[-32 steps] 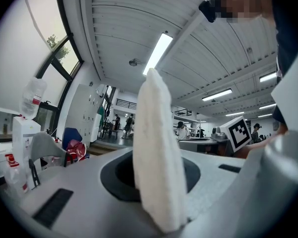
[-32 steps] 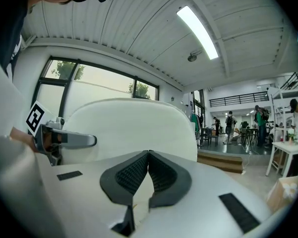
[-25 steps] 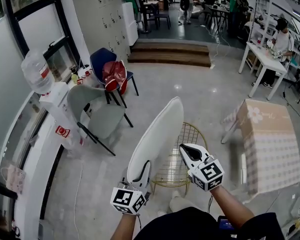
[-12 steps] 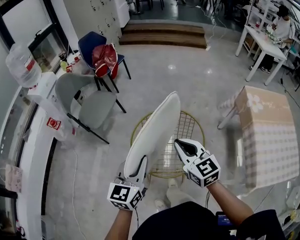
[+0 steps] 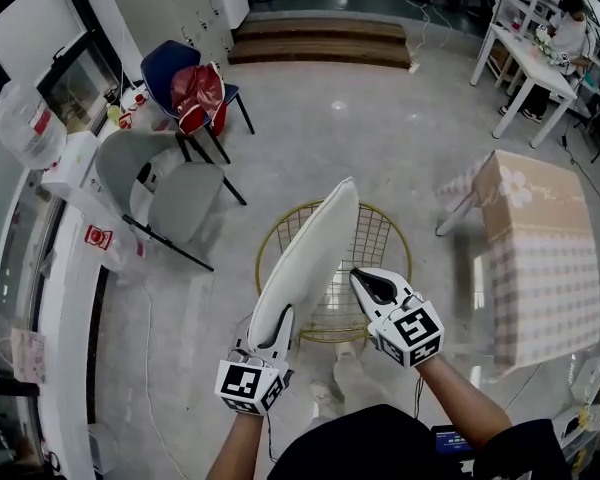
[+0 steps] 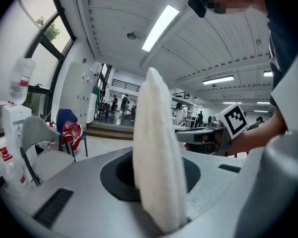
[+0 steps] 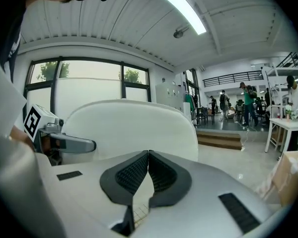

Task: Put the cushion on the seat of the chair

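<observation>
Since a second earlier, both grippers and the cushion [image 5: 310,258] had come lower, and the wire chair [image 5: 375,230] now showed its full round rim beneath them.

Count: one cushion, one wire chair, two grippers.

The left gripper [image 5: 278,320] was clamped on the cushion's near edge, with the white padding filling the gap between its jaws. The cushion stood on edge, tilted, over the left part of the wire chair's seat, hiding that part from the head view. Whether it touched the seat could not be told.

The right gripper [image 5: 360,280] hung just beside the cushion's right face, over the seat mesh. Its jaws were together at the tips and nothing was held between them.

Surroundings: one grey chair [image 5: 185,200] stood to the left, well apart from the wire chair. One blue chair [image 5: 165,60] stood behind it, carrying a red bag [image 5: 193,90] whose contents were not visible. One large water bottle [image 5: 20,123] stood inverted on a white dispenser by the window. One counter draped in a checked cloth [image 5: 540,258] stood near the wire chair's right side. A person [image 5: 570,33] sat at a white counter [image 5: 525,63] far right.
</observation>
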